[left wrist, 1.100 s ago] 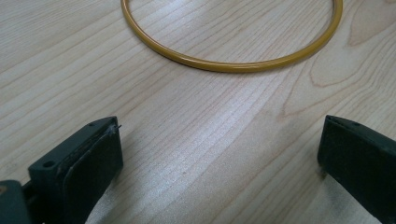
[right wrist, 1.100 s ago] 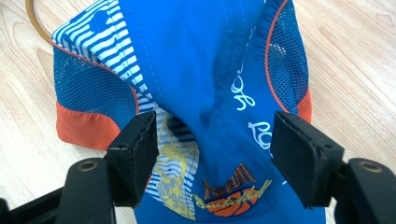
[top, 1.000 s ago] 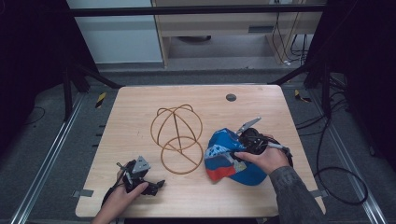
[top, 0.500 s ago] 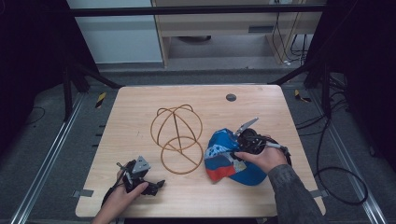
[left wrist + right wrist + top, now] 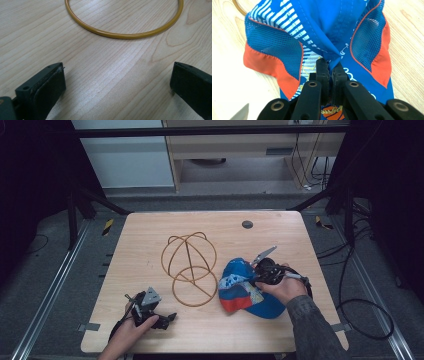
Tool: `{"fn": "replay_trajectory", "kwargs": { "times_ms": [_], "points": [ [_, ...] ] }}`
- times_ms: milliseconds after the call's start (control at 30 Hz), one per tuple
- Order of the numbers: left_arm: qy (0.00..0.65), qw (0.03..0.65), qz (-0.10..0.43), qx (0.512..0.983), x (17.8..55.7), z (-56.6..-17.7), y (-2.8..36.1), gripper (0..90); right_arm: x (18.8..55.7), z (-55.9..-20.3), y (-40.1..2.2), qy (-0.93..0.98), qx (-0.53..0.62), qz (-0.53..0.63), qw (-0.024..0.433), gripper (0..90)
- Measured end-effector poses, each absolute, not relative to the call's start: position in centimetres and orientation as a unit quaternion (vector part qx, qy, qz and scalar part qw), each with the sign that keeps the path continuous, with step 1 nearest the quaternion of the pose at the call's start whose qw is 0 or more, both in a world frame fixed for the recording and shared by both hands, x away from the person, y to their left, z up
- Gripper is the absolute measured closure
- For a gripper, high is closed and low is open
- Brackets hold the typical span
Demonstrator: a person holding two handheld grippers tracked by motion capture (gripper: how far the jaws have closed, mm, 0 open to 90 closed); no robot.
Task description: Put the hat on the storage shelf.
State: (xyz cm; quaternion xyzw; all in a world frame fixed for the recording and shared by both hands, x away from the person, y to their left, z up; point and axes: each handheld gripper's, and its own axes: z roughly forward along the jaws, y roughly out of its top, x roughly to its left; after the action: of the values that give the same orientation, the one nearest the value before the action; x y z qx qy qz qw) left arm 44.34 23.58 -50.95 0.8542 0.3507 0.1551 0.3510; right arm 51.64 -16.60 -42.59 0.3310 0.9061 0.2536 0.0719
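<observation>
The cap [image 5: 245, 287] lies on the worktop [image 5: 150, 232], just to the right of the wire stand [image 5: 190, 265]. It is blue with orange patches and mesh sides. The right gripper [image 5: 331, 65] has its fingers squeezed tight on a fold of the blue cloth near the middle of the cap. The left gripper [image 5: 150, 307] rests near the front left of the worktop, well apart from the cap. Its fingers [image 5: 47, 86] are spread wide with nothing between them, and the bottom ring of the stand [image 5: 125, 35] lies just ahead of them.

The job looks like putting the cap on the stand. Here is what could go wrong. The right fingers pinch only a small fold, so the thin cloth could slip out when the cap goes up. The cap hangs floppy from one spot, so it may not open over the round top of the stand. The stand is light wire. Nothing holds it down, so a push from the cap could slide it or tip it over. The mesh could also snag on the wire.
</observation>
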Motion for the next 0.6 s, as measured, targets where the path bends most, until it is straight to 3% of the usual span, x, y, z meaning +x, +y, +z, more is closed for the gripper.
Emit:
{"fn": "replay_trajectory", "kwargs": {
  "times_ms": [600],
  "points": [
    [0.351,0.351,0.155,0.854,44.3,-51.0,23.6,0.0,50.7,-38.0,-18.8,0.898,0.329,0.28,0.079,89.9]
  ]
}}
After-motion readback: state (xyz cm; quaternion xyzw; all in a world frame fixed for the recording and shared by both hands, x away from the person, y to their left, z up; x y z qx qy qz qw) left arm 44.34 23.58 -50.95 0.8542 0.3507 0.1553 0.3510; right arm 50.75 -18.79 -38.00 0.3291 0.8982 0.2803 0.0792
